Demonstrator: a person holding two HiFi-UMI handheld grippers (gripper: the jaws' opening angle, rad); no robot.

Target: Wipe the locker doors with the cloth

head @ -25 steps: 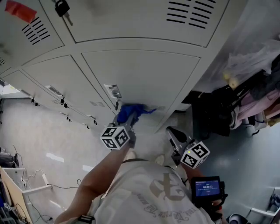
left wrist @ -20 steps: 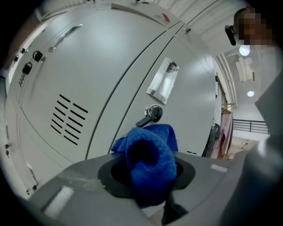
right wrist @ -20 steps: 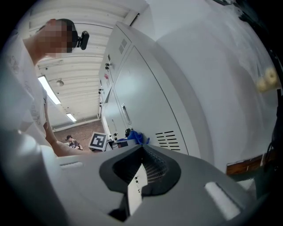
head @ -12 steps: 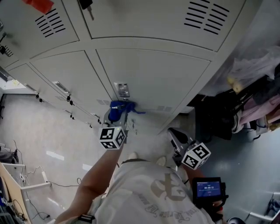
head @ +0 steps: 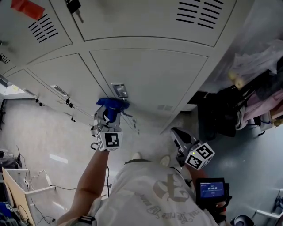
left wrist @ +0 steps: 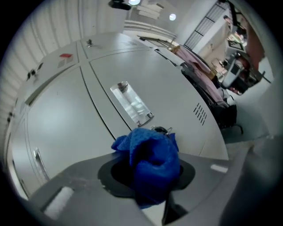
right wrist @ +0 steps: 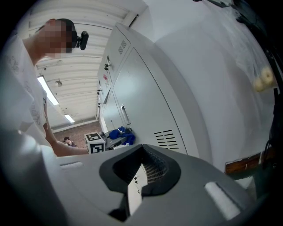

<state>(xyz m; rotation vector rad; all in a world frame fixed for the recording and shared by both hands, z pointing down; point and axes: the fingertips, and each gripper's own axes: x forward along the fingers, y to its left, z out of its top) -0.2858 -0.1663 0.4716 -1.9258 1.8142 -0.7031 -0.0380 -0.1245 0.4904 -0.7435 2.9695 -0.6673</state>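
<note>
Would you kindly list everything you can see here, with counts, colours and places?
locker doors: several, pale grey, filling the upper view
cloth: one, blue, in the left gripper by a door's latch plate
latch plate: one, metal, just above the cloth
red tag: one, red, top-left door
padlock: one, dark, top edge
clothes and bags: a pile, pink and black, right of the lockers
left gripper: one, shut on the cloth
right gripper: one, shut, empty, held low away from the doors

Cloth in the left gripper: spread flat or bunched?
Bunched. The blue cloth sits as a wadded lump clamped in the left gripper, folds visible, not flat.
</note>
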